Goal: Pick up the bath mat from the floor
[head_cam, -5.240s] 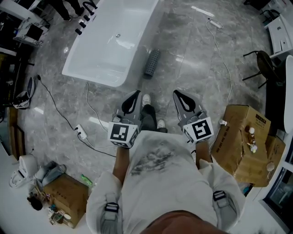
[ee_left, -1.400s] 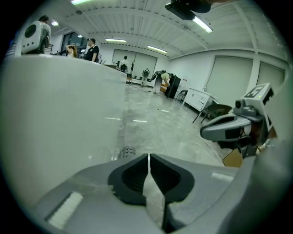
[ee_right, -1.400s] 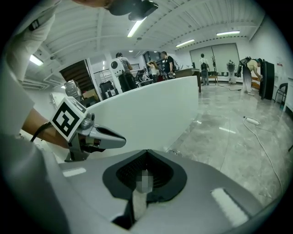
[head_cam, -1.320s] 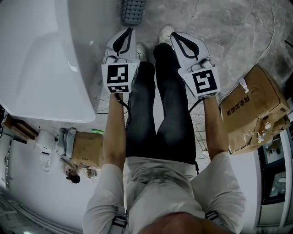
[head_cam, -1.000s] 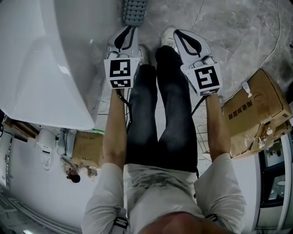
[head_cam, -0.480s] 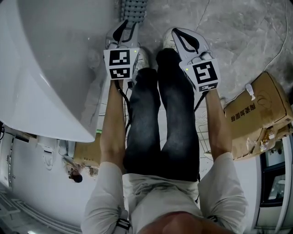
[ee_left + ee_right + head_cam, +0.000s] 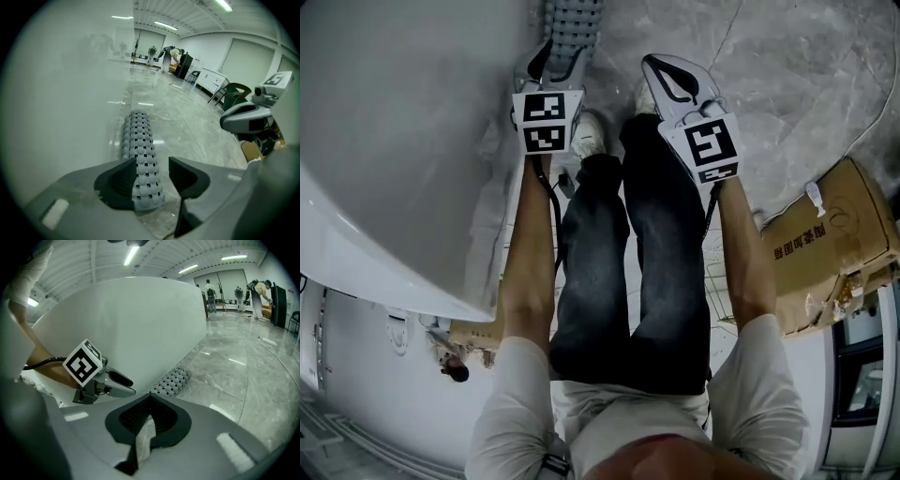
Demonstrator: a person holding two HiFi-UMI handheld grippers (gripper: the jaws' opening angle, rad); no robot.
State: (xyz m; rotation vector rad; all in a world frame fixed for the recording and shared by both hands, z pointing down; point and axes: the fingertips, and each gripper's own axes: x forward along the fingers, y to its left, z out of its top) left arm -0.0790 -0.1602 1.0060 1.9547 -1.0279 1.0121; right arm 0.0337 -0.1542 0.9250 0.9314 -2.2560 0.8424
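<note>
Left gripper (image 7: pixel 152 163): jaws spread and just now opening wider. The near end of the bath mat (image 7: pixel 139 136) sits between them. The left pad is right against the roll and a gap shows at the right pad, so there is no pinch.

Right gripper (image 7: pixel 150 397): jaws pressed together, tips meeting, nothing between them. It hangs beside the left one and points down toward the floor (image 7: pixel 787 75).

Bath mat: grey, rolled into a tube, covered in bumps and square holes. It lies on the floor, running away from the left gripper along the foot of the white bathtub (image 7: pixel 394 141). The far end shows in the right gripper view.

Head view: both forearms reach down past the person's dark trousers (image 7: pixel 628 262), with a white shoe (image 7: pixel 590 137) just beside the left gripper. A cardboard box (image 7: pixel 825 244) stands well off to the right.
</note>
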